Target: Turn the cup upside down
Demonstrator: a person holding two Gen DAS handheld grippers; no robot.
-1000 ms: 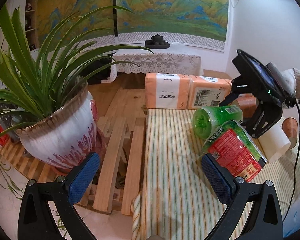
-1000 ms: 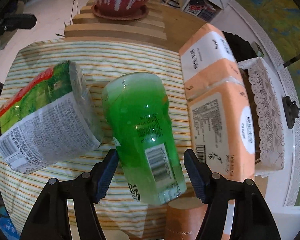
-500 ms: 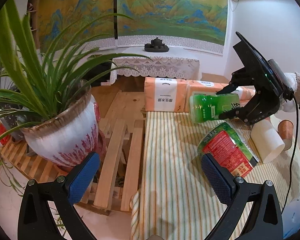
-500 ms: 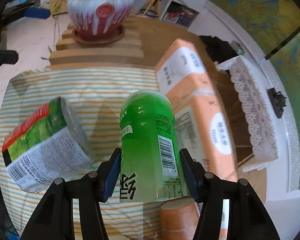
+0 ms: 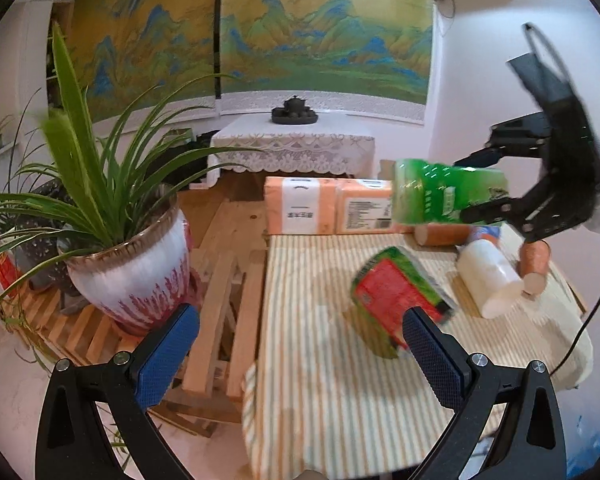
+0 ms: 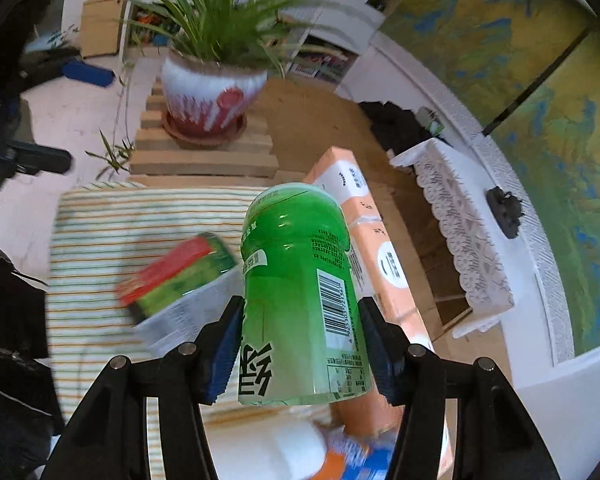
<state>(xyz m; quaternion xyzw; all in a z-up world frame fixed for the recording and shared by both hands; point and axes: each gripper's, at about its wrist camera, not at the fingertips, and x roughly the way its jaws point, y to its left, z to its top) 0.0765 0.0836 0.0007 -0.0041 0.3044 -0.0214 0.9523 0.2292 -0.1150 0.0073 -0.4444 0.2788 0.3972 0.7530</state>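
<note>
Green cup (image 6: 300, 292) held aloft on its side, pinched in the right tool (image 6: 300, 344).

Looks light, thin-walled, glossy plastic: likely slippery and squeezable, so best gripped mid-body across the label, as now. Lifted clear of the striped tabletop (image 5: 320, 380), above a red-green cup (image 5: 396, 296) lying there. Left tool (image 5: 296, 356) spread wide, holding nothing, well apart.

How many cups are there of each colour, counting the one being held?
Green cup, in the right gripper: 1
Red and green cup: 1
White cup: 1
Brown cups: 2
Blue and orange cup, blurry: 1
Total: 6
</note>
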